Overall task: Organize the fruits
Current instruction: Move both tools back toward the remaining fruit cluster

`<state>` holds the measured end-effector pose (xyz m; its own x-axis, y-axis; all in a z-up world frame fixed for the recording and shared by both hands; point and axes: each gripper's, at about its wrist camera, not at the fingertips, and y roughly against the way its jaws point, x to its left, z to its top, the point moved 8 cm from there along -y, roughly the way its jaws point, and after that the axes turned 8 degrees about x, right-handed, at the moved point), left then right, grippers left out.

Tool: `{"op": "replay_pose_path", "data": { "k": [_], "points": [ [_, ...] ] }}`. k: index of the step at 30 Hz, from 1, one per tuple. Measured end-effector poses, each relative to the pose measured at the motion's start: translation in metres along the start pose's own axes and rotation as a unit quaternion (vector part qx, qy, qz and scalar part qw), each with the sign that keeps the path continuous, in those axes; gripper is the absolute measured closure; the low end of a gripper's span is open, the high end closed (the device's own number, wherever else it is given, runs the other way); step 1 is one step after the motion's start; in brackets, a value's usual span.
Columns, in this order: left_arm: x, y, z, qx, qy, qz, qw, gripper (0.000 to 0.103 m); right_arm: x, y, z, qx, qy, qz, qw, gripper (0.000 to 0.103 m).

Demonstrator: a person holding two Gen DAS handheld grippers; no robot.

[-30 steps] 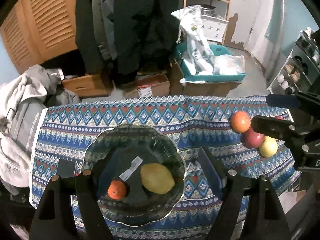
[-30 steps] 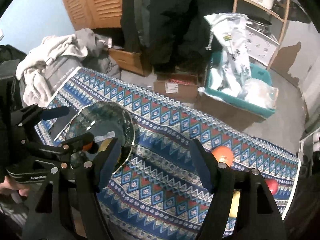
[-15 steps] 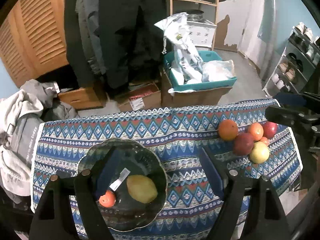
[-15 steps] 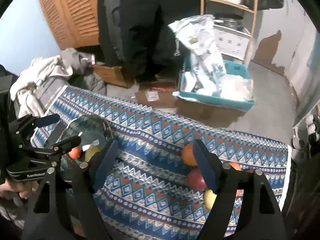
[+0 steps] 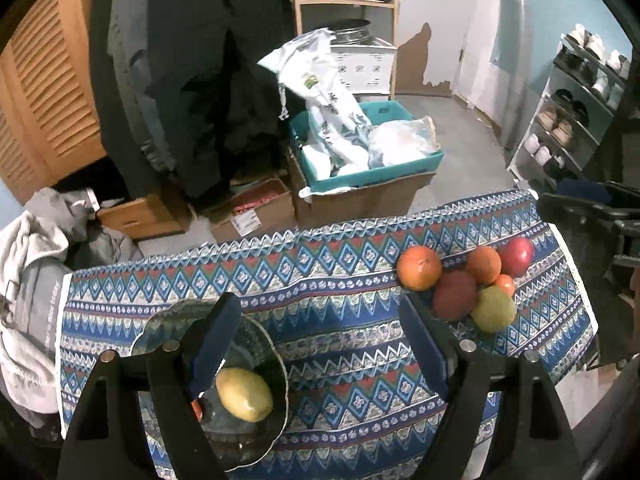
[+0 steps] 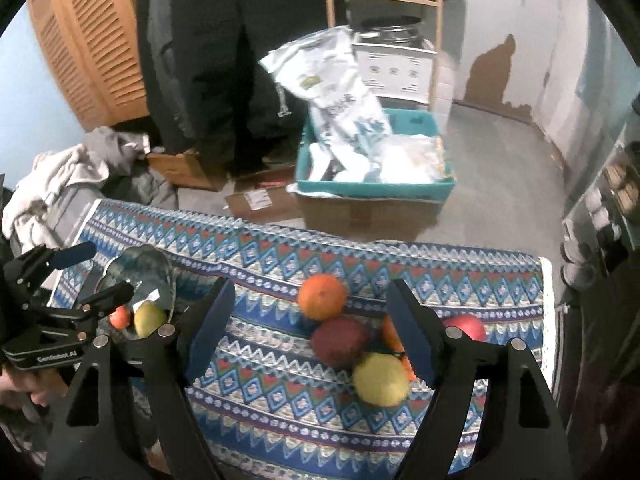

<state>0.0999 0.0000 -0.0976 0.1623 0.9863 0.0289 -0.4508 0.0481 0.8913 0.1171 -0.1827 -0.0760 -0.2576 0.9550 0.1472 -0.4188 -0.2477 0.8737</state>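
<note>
A glass plate (image 5: 276, 364) on the patterned tablecloth (image 5: 320, 280) holds a yellow lemon (image 5: 244, 394) and a small orange fruit, mostly hidden behind my left finger. It also shows in the right wrist view (image 6: 160, 268). A pile of fruit lies at the table's right end: a large orange (image 6: 322, 296), a dark red fruit (image 6: 340, 340), a yellow-green fruit (image 6: 380, 378) and a red apple (image 6: 466, 326). My left gripper (image 5: 320, 340) is open and empty above the plate's right side. My right gripper (image 6: 308, 328) is open and empty above the pile.
Behind the table stand cardboard boxes, a teal bin (image 5: 400, 164) with white bags, hanging dark coats (image 5: 192, 80) and a wooden shelf. A grey pile of clothes (image 5: 28, 264) lies left. A shoe rack (image 5: 576, 112) stands right.
Both grippers have pulled back and up from the table. The right gripper has swung right, from near the plate to over the fruit pile. Both stay open and empty.
</note>
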Motion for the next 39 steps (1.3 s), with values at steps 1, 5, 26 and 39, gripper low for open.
{"op": "replay_pose_path", "data": {
  "k": [1,5,26,39],
  "points": [
    [-0.002,-0.001,0.001,0.001,0.000,0.001,1.0000,0.020,-0.007,0.001,-0.001,-0.001,-0.005,-0.003,1.000,0.024],
    [-0.017,-0.008,0.009,0.013,0.002,-0.015,0.9998,0.020,-0.031,0.003,-0.006,0.001,-0.021,-0.018,1.000,0.024],
    [-0.066,-0.067,0.031,0.056,-0.015,-0.022,0.9981,0.019,-0.140,-0.025,-0.034,0.045,-0.113,-0.063,0.991,0.024],
    [-0.092,-0.127,0.041,0.104,-0.014,-0.040,0.9937,0.019,-0.183,-0.083,-0.057,0.113,-0.150,-0.076,0.979,0.024]
  ]
}}
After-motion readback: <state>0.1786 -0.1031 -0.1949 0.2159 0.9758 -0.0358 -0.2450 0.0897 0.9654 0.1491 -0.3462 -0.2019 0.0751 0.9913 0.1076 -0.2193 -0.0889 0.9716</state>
